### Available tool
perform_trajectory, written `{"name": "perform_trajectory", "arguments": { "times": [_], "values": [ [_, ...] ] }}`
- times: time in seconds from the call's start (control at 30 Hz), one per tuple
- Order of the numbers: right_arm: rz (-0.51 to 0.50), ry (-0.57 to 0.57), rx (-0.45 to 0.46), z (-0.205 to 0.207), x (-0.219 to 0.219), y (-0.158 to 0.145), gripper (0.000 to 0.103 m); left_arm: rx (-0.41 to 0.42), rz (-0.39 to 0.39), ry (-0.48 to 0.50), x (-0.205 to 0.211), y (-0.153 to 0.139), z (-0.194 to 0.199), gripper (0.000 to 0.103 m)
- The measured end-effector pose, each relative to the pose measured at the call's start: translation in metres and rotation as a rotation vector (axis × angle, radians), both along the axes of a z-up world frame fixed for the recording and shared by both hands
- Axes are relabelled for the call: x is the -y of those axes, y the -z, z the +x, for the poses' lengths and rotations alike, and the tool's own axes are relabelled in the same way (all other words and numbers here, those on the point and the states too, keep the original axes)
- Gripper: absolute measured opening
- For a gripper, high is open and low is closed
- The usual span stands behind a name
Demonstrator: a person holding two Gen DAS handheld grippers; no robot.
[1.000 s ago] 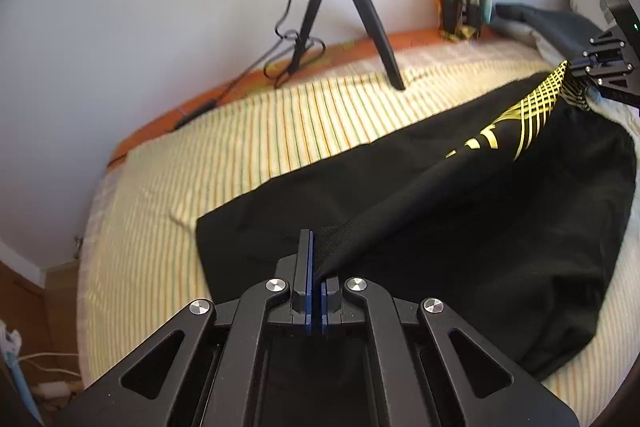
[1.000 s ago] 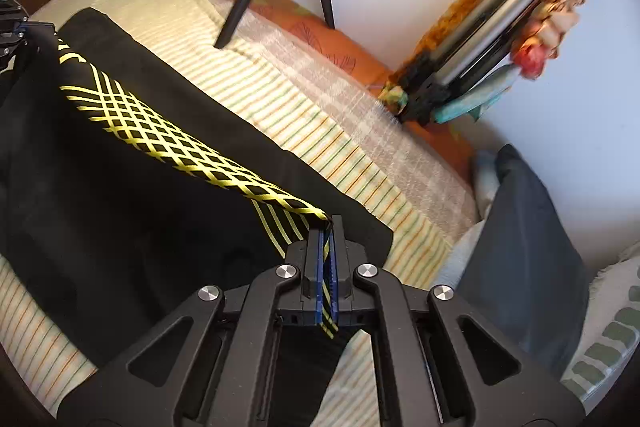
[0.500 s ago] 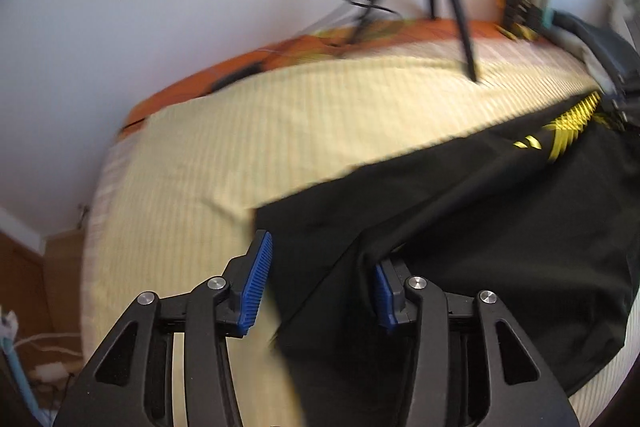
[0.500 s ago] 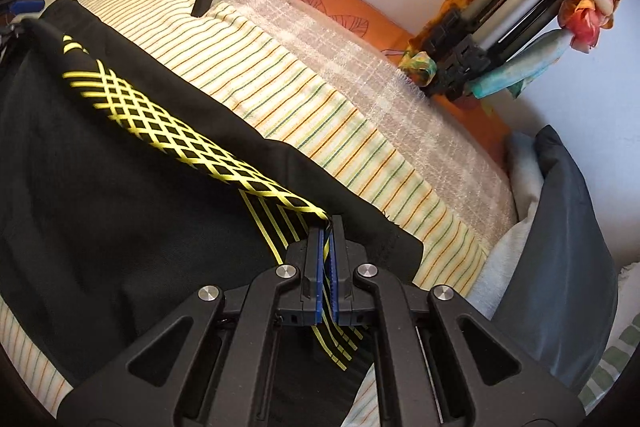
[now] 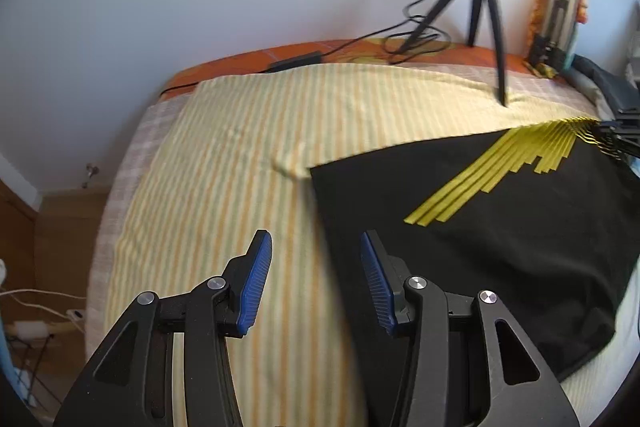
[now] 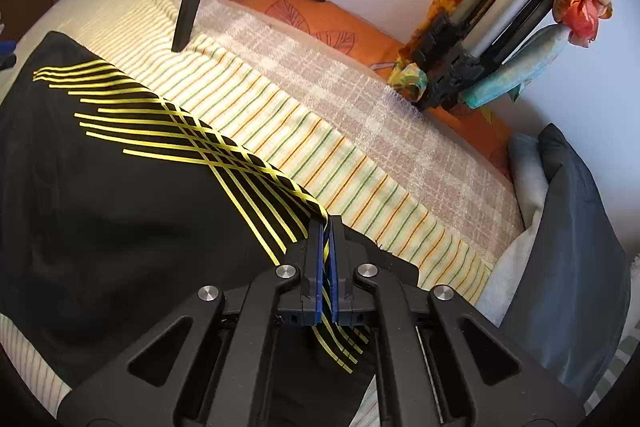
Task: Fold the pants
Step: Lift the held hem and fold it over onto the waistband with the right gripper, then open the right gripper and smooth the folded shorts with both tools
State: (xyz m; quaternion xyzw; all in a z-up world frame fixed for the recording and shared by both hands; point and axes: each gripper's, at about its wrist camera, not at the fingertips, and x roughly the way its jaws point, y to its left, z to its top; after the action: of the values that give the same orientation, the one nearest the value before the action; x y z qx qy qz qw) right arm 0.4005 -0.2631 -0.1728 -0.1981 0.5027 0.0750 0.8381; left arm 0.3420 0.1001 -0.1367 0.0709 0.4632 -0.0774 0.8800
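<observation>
Left wrist view: your left gripper (image 5: 316, 267) has released the pants (image 5: 500, 227), jaws now apart; your right gripper (image 6: 327, 227) stays clamped on them.

The pants (image 5: 500, 247) lie flat on the bed (image 5: 240, 155), toward its right side in the left wrist view. The tripod (image 5: 486, 3) stands on the bed behind the pants, against the wall. A power adapter (image 5: 294, 61) lies left of the tripod at the bed's far edge. A pillow (image 6: 568, 235) lies right of the pants.
</observation>
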Motion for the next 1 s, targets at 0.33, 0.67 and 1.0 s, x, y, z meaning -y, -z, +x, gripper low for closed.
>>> {"name": "perform_trajectory", "arguments": {
  "times": [0.33,0.67,1.0],
  "values": [
    [0.215,0.199,0.111,-0.082,0.052,-0.05,0.077,0.019,-0.055,0.049,0.006,-0.015,-0.052,0.046],
    [0.371,0.416,0.057,-0.17,0.069,-0.027,0.078,-0.082,-0.23,-0.063,-0.021,0.008,-0.059,0.047],
    [0.512,0.528,0.044,-0.207,0.06,0.007,0.078,-0.165,-0.338,-0.137,-0.026,0.026,-0.069,0.044]
  ]
}}
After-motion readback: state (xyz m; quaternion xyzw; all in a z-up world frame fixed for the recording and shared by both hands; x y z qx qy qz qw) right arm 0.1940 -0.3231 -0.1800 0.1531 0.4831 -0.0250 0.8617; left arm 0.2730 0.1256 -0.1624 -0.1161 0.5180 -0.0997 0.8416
